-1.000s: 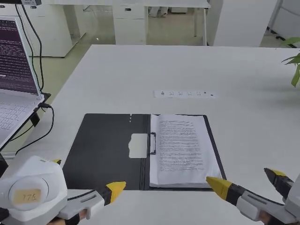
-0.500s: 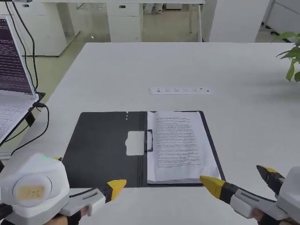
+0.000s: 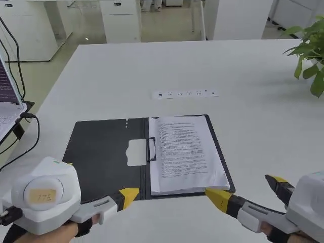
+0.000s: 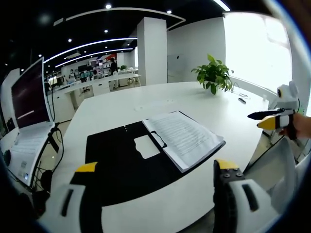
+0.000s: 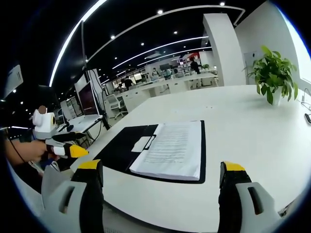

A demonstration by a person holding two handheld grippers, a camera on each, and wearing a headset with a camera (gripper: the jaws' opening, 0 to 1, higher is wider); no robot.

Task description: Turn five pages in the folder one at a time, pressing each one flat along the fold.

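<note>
The black folder point(image 3: 101, 157) lies open in the middle of the white table point(image 3: 253, 101). Its pages point(image 3: 185, 152) sit on the right half. The left gripper point(image 3: 96, 179) is at its 7 o'clock and the right gripper point(image 3: 247, 190) at 5 o'clock. Both are wide open and hold nothing.

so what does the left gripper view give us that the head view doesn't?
Left gripper view adds: a white pillar, ceiling lights, a bright window.
Head view adds: white cabinets on the floor beyond the table.
Shared: the open folder with the paper stack on its right half, the laptop, the plant, the left gripper and right gripper, both with jaws open near the folder's front edge.
</note>
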